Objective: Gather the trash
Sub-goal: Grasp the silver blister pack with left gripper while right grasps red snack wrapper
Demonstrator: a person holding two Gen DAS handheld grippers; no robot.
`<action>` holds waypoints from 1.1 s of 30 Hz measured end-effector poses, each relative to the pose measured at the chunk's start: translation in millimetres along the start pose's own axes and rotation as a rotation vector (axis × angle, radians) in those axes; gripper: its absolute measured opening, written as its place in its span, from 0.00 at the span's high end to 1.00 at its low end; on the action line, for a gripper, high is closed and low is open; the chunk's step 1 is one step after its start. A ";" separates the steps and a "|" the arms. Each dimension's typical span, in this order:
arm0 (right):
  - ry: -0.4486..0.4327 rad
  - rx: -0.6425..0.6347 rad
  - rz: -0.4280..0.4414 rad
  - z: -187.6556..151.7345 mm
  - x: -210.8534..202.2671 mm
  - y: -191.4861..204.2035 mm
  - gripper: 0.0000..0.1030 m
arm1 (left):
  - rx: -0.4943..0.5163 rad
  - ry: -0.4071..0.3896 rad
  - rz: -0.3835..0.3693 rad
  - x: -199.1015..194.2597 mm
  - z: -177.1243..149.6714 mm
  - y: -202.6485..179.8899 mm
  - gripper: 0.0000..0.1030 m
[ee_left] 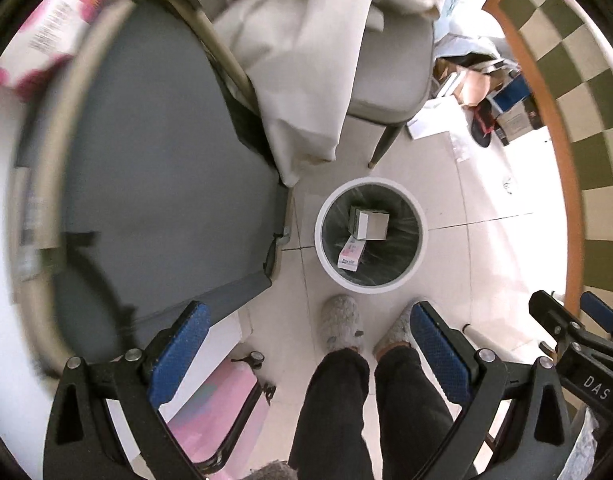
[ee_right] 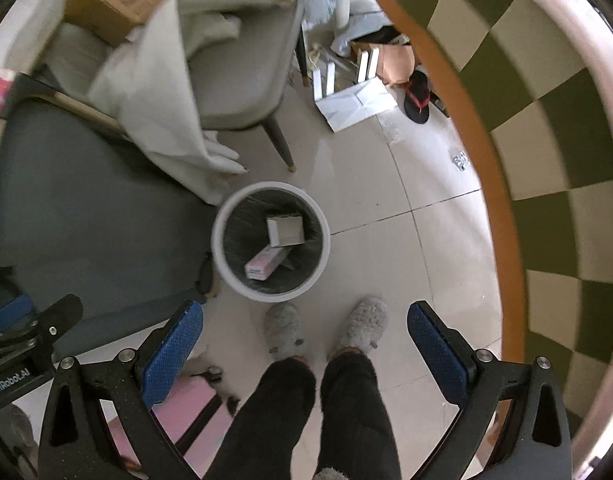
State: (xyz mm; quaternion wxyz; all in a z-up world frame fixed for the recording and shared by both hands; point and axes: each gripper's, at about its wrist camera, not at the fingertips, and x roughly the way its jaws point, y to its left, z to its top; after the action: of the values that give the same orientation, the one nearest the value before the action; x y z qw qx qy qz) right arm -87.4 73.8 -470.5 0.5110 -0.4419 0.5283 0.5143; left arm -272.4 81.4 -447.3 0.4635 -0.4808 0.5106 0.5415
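Both grippers hang empty over the bin, with two boxes already lying inside it.

The left gripper (ee_left: 306,344) and right gripper (ee_right: 304,340) are both released, jaws spread wide and holding nothing, above the person's slippers (ee_right: 362,324). The white bin (ee_left: 420,236) stands on the tiled floor (ee_right: 386,240) just beside the corner of the grey table (ee_left: 154,168); inside lie a grey box (ee_left: 372,222) and a pink-and-white box (ee_left: 352,256). A drop looks finished. Next would be finding more trash, perhaps the papers (ee_right: 354,104) on the floor beyond the chair (ee_right: 234,80).
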 end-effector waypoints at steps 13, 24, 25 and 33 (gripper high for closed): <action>-0.195 0.383 0.103 -18.2 -204.1 -131.5 0.00 | 0.221 -0.295 -0.038 -186.1 33.6 -87.2 0.00; -0.213 0.859 -0.095 -93.8 -249.8 -427.6 0.00 | 0.539 -0.193 -0.142 -195.4 28.5 -347.8 0.00; -0.203 0.890 -0.111 -101.1 -247.5 -454.2 0.00 | 0.556 -0.166 -0.158 -192.0 25.7 -369.5 0.00; -0.115 1.020 -0.112 -133.1 -204.3 -583.4 0.00 | 0.618 0.171 -0.169 -107.4 -28.9 -513.9 0.01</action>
State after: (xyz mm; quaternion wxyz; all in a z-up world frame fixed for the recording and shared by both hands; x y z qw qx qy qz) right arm 498.1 -117.6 -327.7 0.7165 -0.1349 0.6585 0.1866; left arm 250.8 76.4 -396.1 0.5862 -0.4018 0.6461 0.2784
